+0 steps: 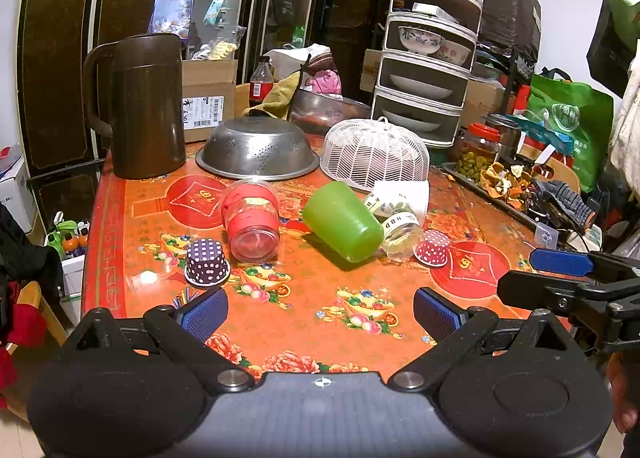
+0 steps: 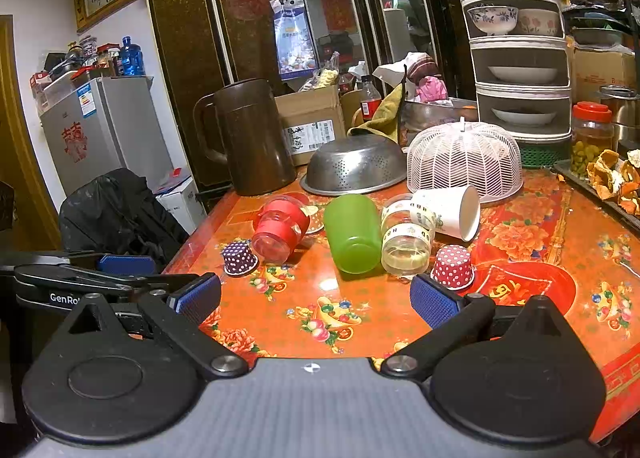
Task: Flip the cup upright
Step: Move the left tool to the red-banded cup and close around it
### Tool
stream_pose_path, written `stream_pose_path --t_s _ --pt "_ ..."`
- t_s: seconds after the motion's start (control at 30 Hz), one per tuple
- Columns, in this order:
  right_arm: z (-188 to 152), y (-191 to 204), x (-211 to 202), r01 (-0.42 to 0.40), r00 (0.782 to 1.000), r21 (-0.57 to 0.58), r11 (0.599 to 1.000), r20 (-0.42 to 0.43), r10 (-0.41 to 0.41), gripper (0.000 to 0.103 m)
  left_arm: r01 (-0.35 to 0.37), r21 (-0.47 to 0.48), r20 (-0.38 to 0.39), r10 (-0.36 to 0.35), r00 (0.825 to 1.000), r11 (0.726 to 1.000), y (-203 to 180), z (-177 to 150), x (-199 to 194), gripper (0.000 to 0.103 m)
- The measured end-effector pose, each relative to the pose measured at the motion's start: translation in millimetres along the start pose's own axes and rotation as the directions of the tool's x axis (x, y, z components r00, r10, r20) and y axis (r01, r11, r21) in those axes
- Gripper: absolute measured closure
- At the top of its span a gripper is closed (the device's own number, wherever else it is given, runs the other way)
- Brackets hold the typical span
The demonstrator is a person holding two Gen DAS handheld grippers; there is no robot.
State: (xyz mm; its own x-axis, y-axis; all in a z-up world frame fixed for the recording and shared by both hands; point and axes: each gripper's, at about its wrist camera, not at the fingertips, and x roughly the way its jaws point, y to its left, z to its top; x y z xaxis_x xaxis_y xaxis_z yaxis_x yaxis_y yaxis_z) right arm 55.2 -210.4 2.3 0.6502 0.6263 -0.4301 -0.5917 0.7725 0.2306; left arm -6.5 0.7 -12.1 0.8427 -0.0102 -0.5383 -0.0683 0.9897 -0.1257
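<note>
Holding my left gripper [image 1: 320, 314] and right gripper [image 2: 316, 298] spread wide (both empty), I face the toppled green cup [image 1: 342, 222] ahead, ready to straddle it.

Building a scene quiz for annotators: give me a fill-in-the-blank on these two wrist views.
1. The green cup lies on its ____.
2. The purple dotted paper cup stands ____ down.
3. The metal colander sits between the brown jug and the white mesh ____.
4. The jaws of the left gripper and right gripper are both ____.

Missing words: side; upside; cover; open
</note>
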Motion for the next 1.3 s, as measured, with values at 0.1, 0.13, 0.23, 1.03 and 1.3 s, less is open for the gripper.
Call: stream_pose_path --t_s 0.1,0.13,0.23,1.03,1.3 --pt "-0.2 -0.1 0.3 0.0 1.0 0.002 1.0 0.0 0.0 0.001 0.0 0.0 0.0 0.0 1.0 1.0 -0.1 -0.4 0.4 0.003" --pt "-0.3 0.1 0.2 0.001 1.0 0.001 1.0 -0.001 -0.001 0.001 0.0 0.0 -0.001 0.0 1.0 1.0 -0.1 -0.4 0.4 0.003" --pt "-1.5 0.5 0.6 -0.001 1.0 0.002 1.0 -0.001 0.001 0.001 -0.001 -0.001 -0.004 0.001 1.0 1.0 0.3 -0.9 1.2 0.003" --pt "-12.1 -36.4 -4.6 -0.056 0.998 0.061 0.997 -0.014 0.057 0.001 -0.208 -0.027 -0.408 0.179 0.895 0.978 37.6 112.8 175.3 0.016" --pt "-16.9 -54.0 -5.2 -0.043 0.999 0.09 0.995 -0.019 0.045 0.001 -0.24 -0.044 -0.482 0.19 0.855 0.97 45.6 104.8 211.2 0.016"
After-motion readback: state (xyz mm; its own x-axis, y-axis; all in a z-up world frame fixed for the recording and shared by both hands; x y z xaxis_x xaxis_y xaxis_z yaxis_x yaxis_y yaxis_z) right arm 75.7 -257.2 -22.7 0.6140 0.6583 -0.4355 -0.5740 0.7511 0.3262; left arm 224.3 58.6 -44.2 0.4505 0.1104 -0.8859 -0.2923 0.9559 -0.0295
